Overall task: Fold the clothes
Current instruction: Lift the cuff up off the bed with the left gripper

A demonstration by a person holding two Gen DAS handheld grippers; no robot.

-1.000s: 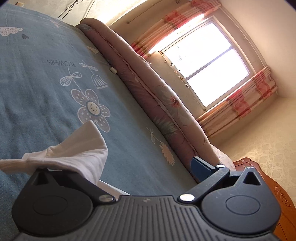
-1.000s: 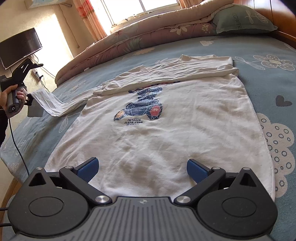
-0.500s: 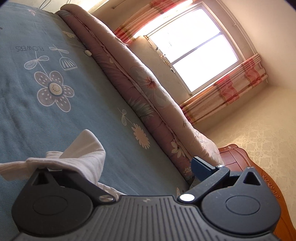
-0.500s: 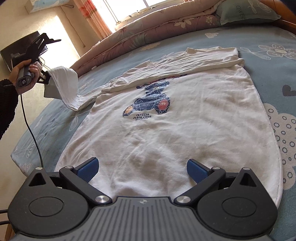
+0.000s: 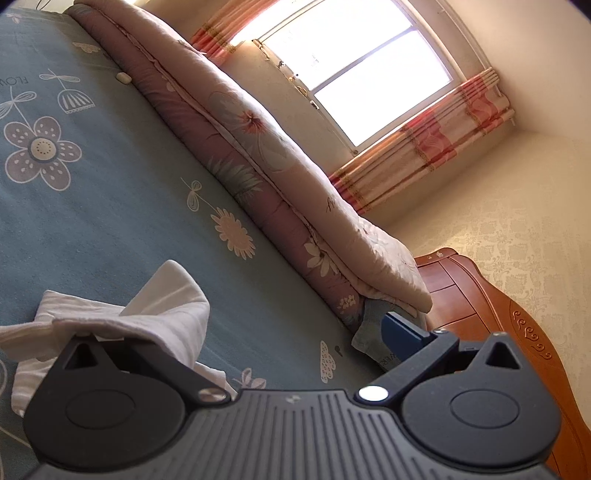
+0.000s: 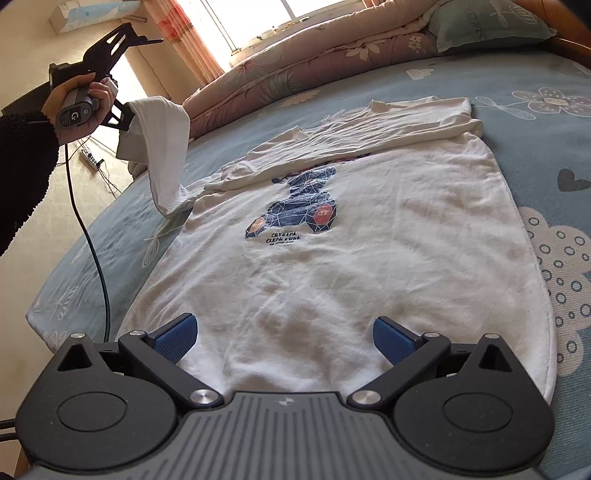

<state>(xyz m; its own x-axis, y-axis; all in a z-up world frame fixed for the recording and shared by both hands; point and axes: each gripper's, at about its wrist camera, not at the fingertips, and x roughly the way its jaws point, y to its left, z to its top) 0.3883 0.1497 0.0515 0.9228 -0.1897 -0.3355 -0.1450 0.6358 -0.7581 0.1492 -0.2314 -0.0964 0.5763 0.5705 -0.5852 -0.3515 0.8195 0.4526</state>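
A white T-shirt (image 6: 351,266) with a dark blue print lies flat on the blue flowered bedsheet (image 6: 546,155). Its far sleeve (image 6: 388,125) is folded across the chest. The near sleeve (image 6: 166,147) is lifted off the bed, hanging from my left gripper (image 6: 123,114), which a hand (image 6: 81,96) holds high at the left. In the left wrist view that sleeve (image 5: 155,317) drapes over and hides the left finger, and the jaws of the left gripper (image 5: 280,332) stand wide apart. My right gripper (image 6: 284,336) hovers open over the shirt's hem, holding nothing.
A rolled pink quilt (image 6: 295,62) runs along the bed's far side with a green pillow (image 6: 480,26) beside it. The wooden headboard (image 5: 498,314) and a window (image 5: 362,74) lie beyond. A black cable (image 6: 92,251) hangs over the bed's left edge above a floor power strip (image 6: 90,157).
The left gripper has risen and swung inward, lifting the sleeve off the bed until it hangs. The right gripper has stayed open over the hem.
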